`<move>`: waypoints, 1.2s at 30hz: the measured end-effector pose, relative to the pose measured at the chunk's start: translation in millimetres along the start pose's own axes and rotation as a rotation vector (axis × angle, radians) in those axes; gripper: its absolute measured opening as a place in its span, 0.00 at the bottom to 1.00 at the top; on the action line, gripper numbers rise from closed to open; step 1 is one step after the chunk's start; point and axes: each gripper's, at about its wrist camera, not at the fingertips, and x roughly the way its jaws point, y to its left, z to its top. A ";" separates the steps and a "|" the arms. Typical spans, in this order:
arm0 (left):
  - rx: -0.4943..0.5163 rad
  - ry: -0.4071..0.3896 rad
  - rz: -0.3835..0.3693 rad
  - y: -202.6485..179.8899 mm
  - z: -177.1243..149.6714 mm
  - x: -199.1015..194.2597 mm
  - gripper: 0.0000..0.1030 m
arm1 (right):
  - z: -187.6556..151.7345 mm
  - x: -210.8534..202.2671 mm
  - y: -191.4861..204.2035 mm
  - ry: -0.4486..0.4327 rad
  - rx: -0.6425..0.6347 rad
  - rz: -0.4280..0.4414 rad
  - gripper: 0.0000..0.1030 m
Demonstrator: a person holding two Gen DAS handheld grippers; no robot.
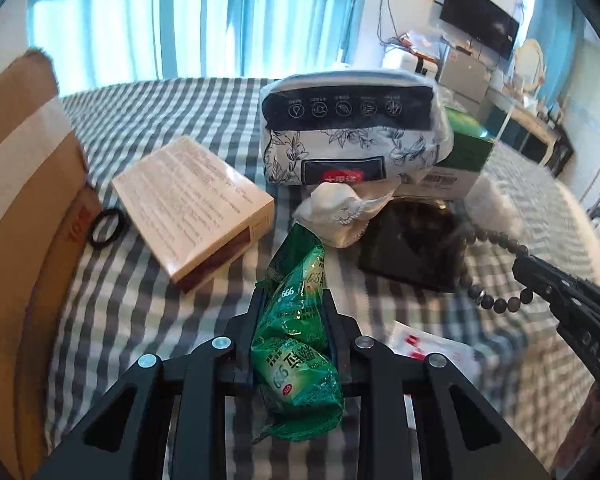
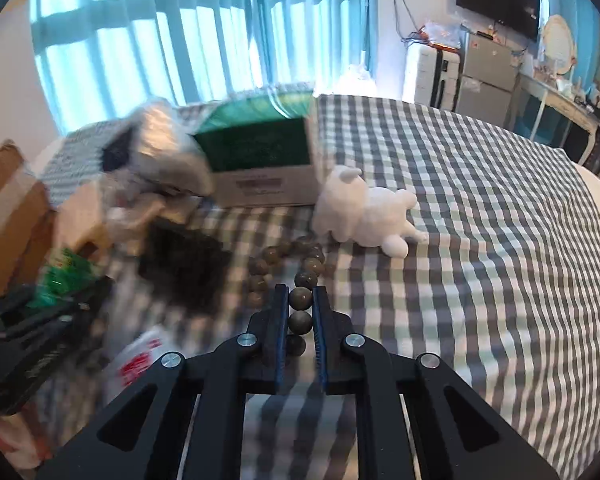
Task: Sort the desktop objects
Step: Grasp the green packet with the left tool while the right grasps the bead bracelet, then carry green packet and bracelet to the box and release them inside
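Observation:
My left gripper (image 1: 292, 292) is shut on a green snack packet (image 1: 296, 320), held just above the checked cloth. The packet also shows at the left of the right wrist view (image 2: 66, 276). My right gripper (image 2: 300, 292) is shut on a string of dark beads (image 2: 300, 300) that trails forward over the cloth. In the left wrist view the bead string (image 1: 496, 300) hangs from the right gripper (image 1: 540, 276) at the right. A tan box (image 1: 192, 200), a crumpled white cloth (image 1: 344, 212) and a black square pad (image 1: 412, 248) lie ahead.
A flowered pouch (image 1: 348, 132) and a green-and-white carton (image 2: 260, 164) stand at the back. A cardboard box (image 1: 16, 200) rises at the left, a black ring (image 1: 106, 228) beside it. A white toy animal (image 2: 364, 212) lies right of the carton. A red-and-white sachet (image 2: 140, 364) lies near.

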 end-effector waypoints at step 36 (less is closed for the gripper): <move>0.058 -0.177 -0.024 66.2 85.2 -241.0 0.24 | 77.4 -231.5 144.5 -0.304 -0.067 0.299 0.11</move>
